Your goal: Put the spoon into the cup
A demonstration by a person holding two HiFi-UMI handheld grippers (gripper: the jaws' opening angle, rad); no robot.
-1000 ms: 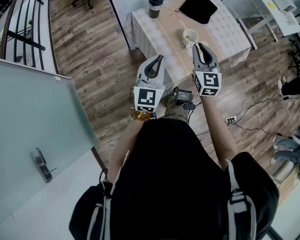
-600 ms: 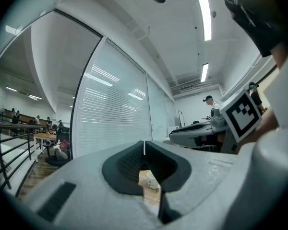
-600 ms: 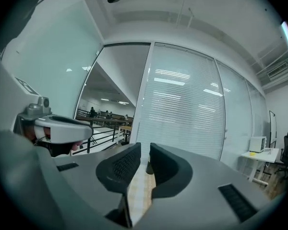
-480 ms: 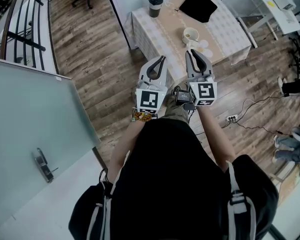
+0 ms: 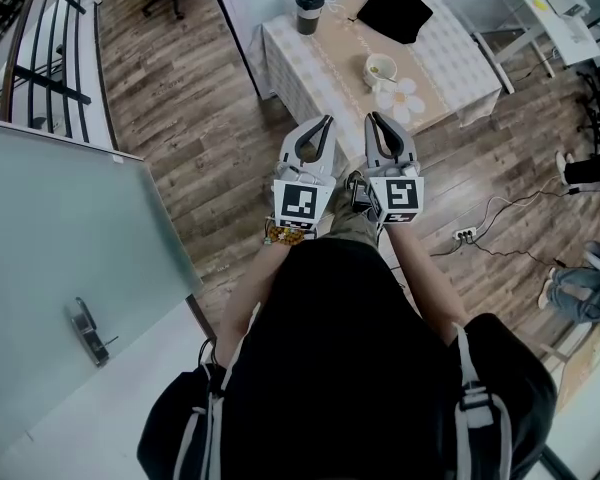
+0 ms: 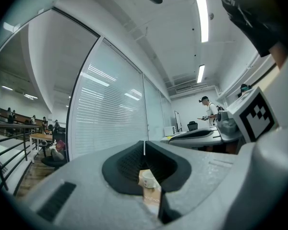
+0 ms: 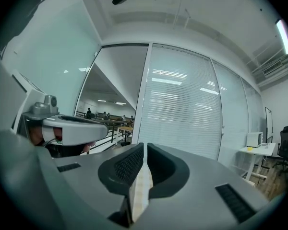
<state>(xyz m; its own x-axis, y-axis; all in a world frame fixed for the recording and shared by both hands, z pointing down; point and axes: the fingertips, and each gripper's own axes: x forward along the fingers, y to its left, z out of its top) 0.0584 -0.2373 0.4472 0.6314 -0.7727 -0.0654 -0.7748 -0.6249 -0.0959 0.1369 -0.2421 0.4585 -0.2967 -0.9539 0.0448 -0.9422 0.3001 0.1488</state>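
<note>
A white cup (image 5: 380,68) stands on the cloth-covered table (image 5: 320,63) ahead of me, with something pale yellow inside; I cannot make out the spoon. Both grippers are held side by side close to my body, short of the table's near edge. The left gripper (image 5: 325,120) is shut with nothing in it. So is the right gripper (image 5: 372,118). In the left gripper view the jaws (image 6: 144,146) meet, and the cup (image 6: 148,178) shows small through the gap below them. In the right gripper view the jaws (image 7: 145,148) also meet, with only tablecloth showing below.
On the table stand a dark lidded tumbler (image 5: 309,8), a black bag (image 5: 395,13) and a white flower-shaped mat (image 5: 401,94) beside the cup. A frosted glass door (image 5: 70,238) is at my left. Cables and a power strip (image 5: 465,236) lie on the floor to the right.
The right gripper has drawn back from beside the cup toward my body and now sits level with the left gripper. The flower-shaped mat has come into view.
</note>
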